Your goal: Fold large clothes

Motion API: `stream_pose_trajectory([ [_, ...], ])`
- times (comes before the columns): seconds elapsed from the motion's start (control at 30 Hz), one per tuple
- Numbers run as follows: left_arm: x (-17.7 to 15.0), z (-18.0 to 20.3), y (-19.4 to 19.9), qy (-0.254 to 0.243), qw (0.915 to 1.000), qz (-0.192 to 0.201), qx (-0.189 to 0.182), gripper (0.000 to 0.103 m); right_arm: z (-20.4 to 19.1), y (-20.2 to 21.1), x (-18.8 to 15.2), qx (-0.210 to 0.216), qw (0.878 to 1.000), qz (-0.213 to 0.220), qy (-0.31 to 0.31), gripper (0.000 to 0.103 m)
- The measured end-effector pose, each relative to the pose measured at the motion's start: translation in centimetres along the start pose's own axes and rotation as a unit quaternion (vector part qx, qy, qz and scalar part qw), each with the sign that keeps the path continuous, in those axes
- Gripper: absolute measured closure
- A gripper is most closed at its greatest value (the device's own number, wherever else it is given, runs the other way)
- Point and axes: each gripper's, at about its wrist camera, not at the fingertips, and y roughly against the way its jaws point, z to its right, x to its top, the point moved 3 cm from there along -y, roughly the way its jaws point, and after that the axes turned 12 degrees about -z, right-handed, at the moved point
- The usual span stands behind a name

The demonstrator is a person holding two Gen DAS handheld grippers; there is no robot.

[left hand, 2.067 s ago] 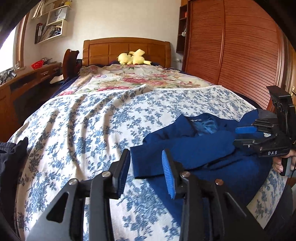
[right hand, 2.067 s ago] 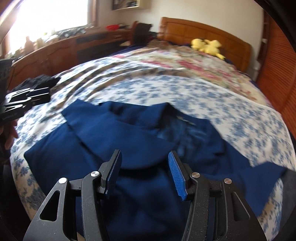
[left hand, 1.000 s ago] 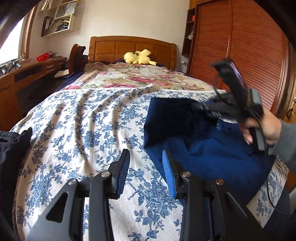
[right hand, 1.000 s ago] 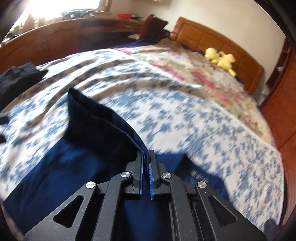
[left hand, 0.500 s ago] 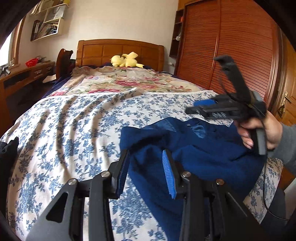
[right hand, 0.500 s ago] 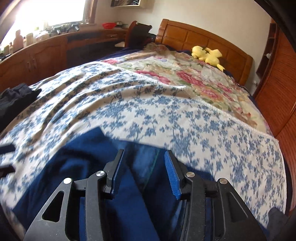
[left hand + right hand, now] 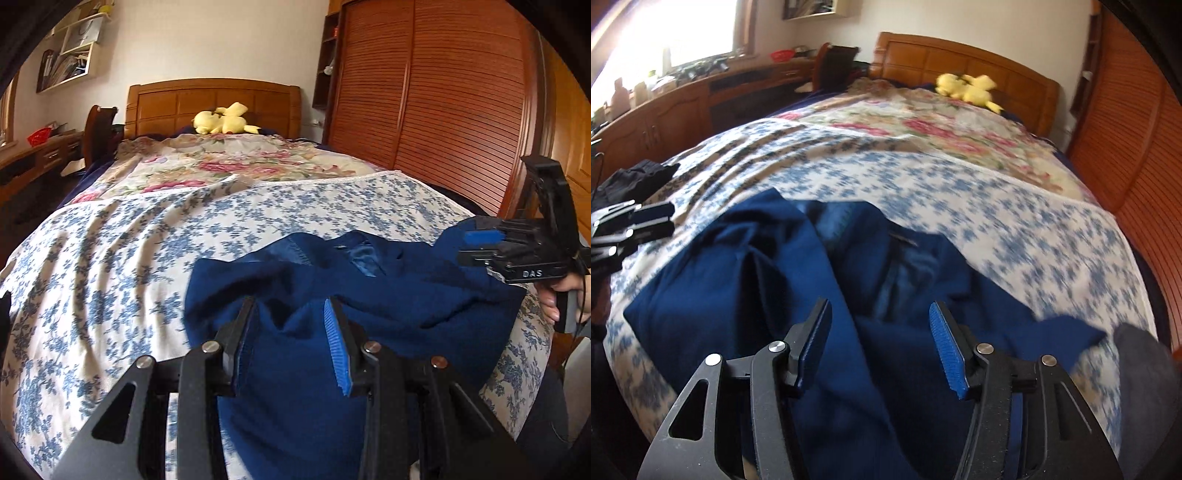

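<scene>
The right gripper [image 7: 881, 345] had just spread its jaws and released the coat [image 7: 798, 295], which lay rumpled at the bed's [image 7: 960, 184] near edge; the left gripper [image 7: 290, 341] hovered part-open, empty. That fold looked done.

Bed [image 7: 110, 266], blue garment [image 7: 388, 295], plush toy [image 7: 221, 122]

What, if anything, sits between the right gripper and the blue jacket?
Nothing visible. The right gripper hangs directly over the blue jacket, which lies bare on the bedspread. Its fingers have just been opening and hold no cloth. The black clothes lie off to the side.
</scene>
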Motion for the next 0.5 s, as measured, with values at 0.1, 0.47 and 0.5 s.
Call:
stream_pose_trajectory([
  [0.1, 0.5, 1.4, -0.5, -0.007, 0.9999, 0.001, -0.01, 0.068, 2.1, 0.8, -1.9, -0.014, 1.0, -0.004, -0.019, 0.047],
  [0.47, 1.2, 6.2, -3.1, -0.045, 0.9982, -0.015, -0.037, 0.068, 8.5, 0.1, -6.8, -0.037, 0.994, -0.038, -0.094, 0.047],
  [0.5, 1.2, 6.5, -3.5, -0.047, 0.998, -0.018, -0.038, 0.068, 8.9, -0.2, -7.0, -0.035, 0.994, -0.041, -0.1, 0.047],
])
